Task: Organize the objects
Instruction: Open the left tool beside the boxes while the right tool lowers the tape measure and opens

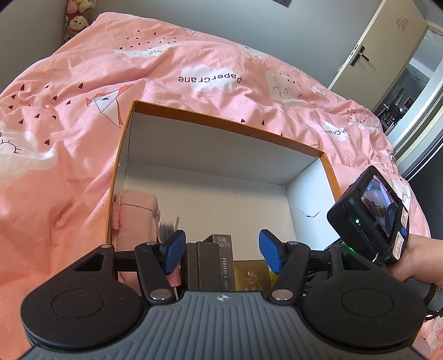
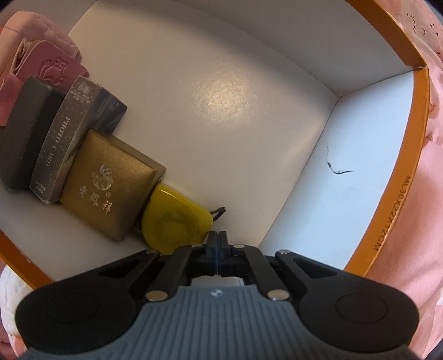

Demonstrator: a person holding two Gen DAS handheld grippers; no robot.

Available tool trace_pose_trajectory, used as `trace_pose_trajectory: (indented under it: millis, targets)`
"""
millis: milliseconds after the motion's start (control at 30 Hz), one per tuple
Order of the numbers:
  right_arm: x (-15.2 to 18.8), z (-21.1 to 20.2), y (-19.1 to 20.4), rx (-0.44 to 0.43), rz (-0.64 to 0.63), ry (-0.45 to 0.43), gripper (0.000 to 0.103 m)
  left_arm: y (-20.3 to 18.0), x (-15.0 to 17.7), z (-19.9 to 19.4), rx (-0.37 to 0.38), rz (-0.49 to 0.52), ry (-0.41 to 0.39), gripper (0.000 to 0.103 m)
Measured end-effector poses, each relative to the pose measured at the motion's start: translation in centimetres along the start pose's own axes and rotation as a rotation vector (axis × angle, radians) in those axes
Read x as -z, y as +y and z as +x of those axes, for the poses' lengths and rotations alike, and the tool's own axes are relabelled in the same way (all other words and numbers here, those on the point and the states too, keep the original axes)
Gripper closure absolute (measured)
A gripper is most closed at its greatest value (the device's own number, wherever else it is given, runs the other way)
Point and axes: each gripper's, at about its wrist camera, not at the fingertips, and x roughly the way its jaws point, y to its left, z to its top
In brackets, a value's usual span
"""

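An orange box with a white inside (image 1: 221, 126) (image 2: 387, 177) lies on the pink bed. Along its near wall stand a pink pouch (image 1: 135, 213) (image 2: 52, 66), a dark case (image 2: 22, 133), a brown "PHOTO CARD" box (image 1: 224, 257) (image 2: 63, 138), a gold box (image 1: 252, 275) (image 2: 110, 182) and a yellow tape measure (image 2: 174, 221). My left gripper (image 1: 221, 252) is open and empty above the box's near edge. My right gripper (image 2: 218, 243) is shut inside the box, right beside the tape measure; no object shows between its fingers.
The pink quilt (image 1: 83, 110) surrounds the box. The box floor (image 2: 221, 97) is bare white toward the far wall, with a small tear (image 2: 337, 169) in the right wall. A door (image 1: 387, 44) and plush toys (image 1: 77, 19) stand beyond the bed.
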Motion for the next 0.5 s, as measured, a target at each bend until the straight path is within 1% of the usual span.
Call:
trace_pose_trajectory:
  millis: [100,200,333,400,433,467,500]
  targets:
    - [0.3,-1.0,-0.7,0.024,0.004,-0.030,0.101,-0.4,0.2,-0.5,-0.001,0.011,-0.002,0.032]
    - [1.1,-2.9,-1.3,0.020,0.026,-0.087,0.099,-1.1,0.7,-1.5,0.000,0.025,-0.013,0.031]
    - [3.3,-6.4,-1.4,0.030,0.046,-0.219,0.096,-2.4,1.8,-3.2,0.003,0.032,-0.040,0.032]
    - [4.9,-7.9,-1.5,0.022,0.078,-0.286,0.096,-3.0,2.7,-4.0,0.005,0.029,-0.052,0.032]
    - [5.1,-8.1,-2.0,0.014,0.082,-0.323,0.096,-3.4,3.2,-4.4,0.008,0.032,-0.052,0.032]
    - [7.1,-8.9,-0.6,0.008,0.098,-0.359,0.096,-3.8,3.6,-4.6,0.014,0.038,-0.048,0.032]
    - [8.2,-9.5,0.6,0.001,0.117,-0.393,0.096,-4.2,4.1,-4.9,0.021,0.043,-0.045,0.032]
